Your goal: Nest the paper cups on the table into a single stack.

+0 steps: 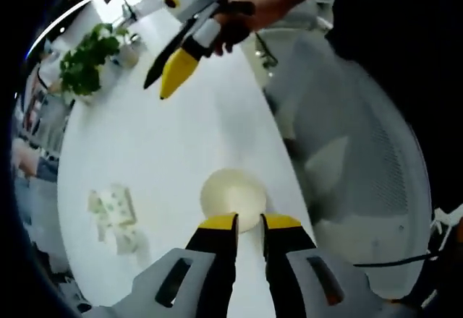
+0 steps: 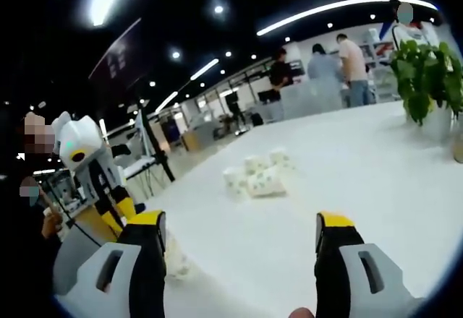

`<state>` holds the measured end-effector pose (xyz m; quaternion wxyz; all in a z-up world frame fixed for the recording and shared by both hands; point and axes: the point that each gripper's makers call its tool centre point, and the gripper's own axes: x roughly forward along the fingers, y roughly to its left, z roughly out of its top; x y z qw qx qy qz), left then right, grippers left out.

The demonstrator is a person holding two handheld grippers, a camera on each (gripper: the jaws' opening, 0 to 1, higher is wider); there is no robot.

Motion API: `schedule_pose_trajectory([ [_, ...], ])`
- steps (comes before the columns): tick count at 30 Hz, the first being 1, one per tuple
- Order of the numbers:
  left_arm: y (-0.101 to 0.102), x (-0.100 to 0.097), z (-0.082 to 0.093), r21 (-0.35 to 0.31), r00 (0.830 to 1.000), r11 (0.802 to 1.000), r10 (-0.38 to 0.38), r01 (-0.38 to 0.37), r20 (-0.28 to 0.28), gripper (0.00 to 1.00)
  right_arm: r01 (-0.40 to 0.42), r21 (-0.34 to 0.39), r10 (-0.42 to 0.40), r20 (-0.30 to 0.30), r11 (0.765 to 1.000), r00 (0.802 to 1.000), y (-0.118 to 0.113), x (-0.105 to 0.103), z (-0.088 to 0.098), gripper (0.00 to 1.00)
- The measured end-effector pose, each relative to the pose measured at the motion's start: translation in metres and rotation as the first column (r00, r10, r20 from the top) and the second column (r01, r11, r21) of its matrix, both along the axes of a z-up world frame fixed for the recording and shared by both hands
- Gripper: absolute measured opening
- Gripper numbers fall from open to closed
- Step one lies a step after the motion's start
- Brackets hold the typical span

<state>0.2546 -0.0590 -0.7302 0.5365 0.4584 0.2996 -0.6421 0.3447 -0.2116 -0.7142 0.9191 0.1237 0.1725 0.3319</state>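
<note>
A cream paper cup (image 1: 233, 196) stands on the white table (image 1: 166, 144), its mouth facing up, just past my left gripper (image 1: 249, 224). The left jaws are nearly closed, pinching the cup's near rim. Several green-patterned paper cups (image 1: 116, 213) lie in a loose cluster to the left of it. In the right gripper view the same cluster of cups (image 2: 260, 177) lies ahead on the table (image 2: 362, 188), well beyond my right gripper (image 2: 239, 231), which is open and empty. A hand holds the right gripper (image 1: 165, 79) above the far part of the table.
A potted green plant (image 1: 87, 61) stands at the table's far end, seen also as the plant (image 2: 427, 79) at the right. A grey mesh chair (image 1: 362, 181) sits beside the table edge. People (image 2: 340, 65) stand in the background by desks.
</note>
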Motion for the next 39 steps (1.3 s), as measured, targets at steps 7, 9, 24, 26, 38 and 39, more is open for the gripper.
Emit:
schedule_pose_trajectory([
  [7,0.001,0.013,0.017,-0.131,0.988,0.979,0.155,-0.157,-0.025,0.07,-0.001,-0.007,0.001,-0.004,1.000,1.000,-0.001,0.002,0.000,0.83],
  [9,0.002,0.018,0.022,-0.176,0.978,0.962,0.205,-0.208,-0.032,0.05,-0.004,-0.009,0.003,-0.004,1.000,1.000,-0.001,0.002,0.001,0.83],
  [24,0.011,0.063,0.061,-0.467,0.856,0.738,0.509,-0.487,-0.089,0.07,-0.006,-0.016,0.006,-0.011,1.000,1.000,-0.001,0.002,-0.001,0.83],
  [26,0.016,0.067,0.063,-0.488,0.837,0.707,0.537,-0.512,-0.100,0.07,-0.009,-0.021,0.009,-0.009,1.000,1.000,0.000,0.003,0.000,0.83],
  [38,0.044,0.097,0.080,-0.622,0.671,0.433,0.711,-0.652,-0.208,0.33,-0.017,-0.025,0.016,-0.015,1.000,1.000,0.002,0.003,0.000,0.83],
  [39,0.046,0.098,0.081,-0.624,0.658,0.413,0.719,-0.664,-0.224,0.34,-0.019,-0.027,0.018,-0.016,0.999,1.000,0.003,0.003,0.000,0.83],
])
